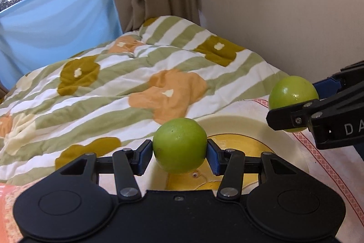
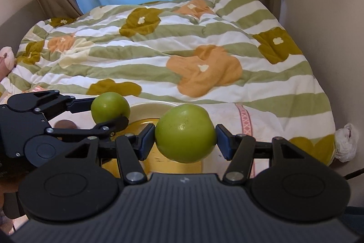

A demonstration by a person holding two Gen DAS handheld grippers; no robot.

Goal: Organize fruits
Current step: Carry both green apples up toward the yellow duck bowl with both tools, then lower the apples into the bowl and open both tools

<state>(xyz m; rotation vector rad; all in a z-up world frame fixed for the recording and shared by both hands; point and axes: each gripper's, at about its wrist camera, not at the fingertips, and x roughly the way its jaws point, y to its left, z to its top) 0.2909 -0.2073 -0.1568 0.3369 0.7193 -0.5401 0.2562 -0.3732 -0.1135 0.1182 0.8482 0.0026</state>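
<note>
Grippers both pinch fruit above the yellow plate (image 1: 229,123) near the bed's front edge. The left gripper (image 1: 179,153) clamps a smaller green apple (image 1: 179,148) — the right gripper (image 2: 185,139) clamps a larger green apple (image 2: 185,133) just beside it, over the flowered quilt (image 2: 182,49).

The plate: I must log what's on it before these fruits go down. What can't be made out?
- Left wrist view: plate middle hidden by left gripper and its green fruit.
- Right wrist view: plate's centre covered by right gripper and its fruit.
- Brown item: mostly hidden by the left gripper, unidentifiable.
</note>
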